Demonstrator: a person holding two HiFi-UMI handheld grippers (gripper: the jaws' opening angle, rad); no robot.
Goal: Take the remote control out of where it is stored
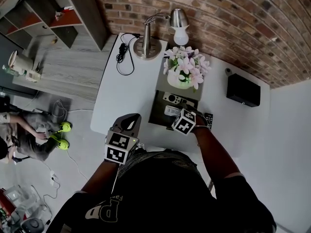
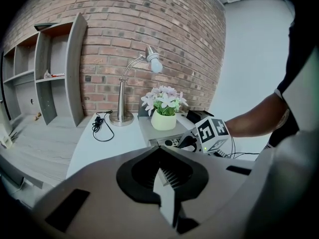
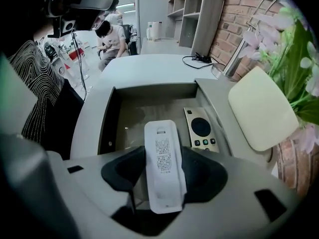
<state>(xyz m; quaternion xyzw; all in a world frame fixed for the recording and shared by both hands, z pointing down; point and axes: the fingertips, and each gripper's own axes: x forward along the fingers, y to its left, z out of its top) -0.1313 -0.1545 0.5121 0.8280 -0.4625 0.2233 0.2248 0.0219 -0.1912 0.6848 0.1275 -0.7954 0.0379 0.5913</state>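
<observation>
Two remotes lie in the open grey drawer [image 3: 110,114]. A slim white remote control [image 3: 163,163] rests label side up at lower centre of the right gripper view, and a pale gold remote with a round black pad [image 3: 201,129] sits just to its right. The right gripper [image 3: 164,177] has its jaws released either side of the white one, seemingly not pressing it. The left gripper [image 2: 162,180] has its jaws clenched on nothing, near the white counter [image 1: 121,98].
</observation>
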